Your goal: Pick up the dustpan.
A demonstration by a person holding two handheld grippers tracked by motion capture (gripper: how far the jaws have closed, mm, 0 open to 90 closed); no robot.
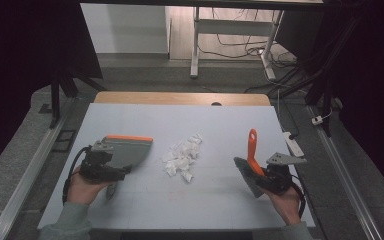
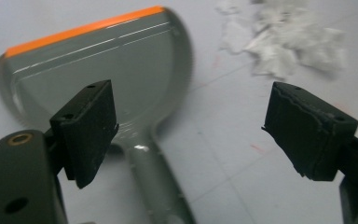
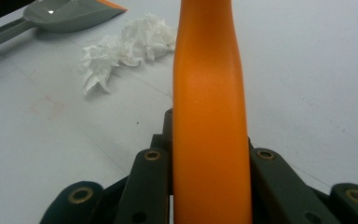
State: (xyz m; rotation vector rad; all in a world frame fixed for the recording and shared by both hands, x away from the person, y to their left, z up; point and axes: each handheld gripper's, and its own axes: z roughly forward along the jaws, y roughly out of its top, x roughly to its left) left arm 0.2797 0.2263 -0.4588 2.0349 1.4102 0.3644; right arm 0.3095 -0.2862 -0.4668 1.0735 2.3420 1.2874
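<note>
From the high view I am watching one grey dustpan (image 1: 127, 150) with an orange lip lying on the bench (image 1: 145, 205) at the left, one heap of torn paper scraps (image 1: 182, 157) in the middle, and one orange-handled brush (image 1: 251, 160) at the right. I am holding the left gripper (image 1: 111, 186) over the dustpan's handle.

In the left gripper view its jaws are standing wide apart, the handle (image 2: 156, 182) lying free between them.

In the right gripper view the right gripper (image 3: 209, 154) is clamping the brush handle. I am judging that sweeping now could shove the unheld dustpan away and scatter the scraps.
</note>
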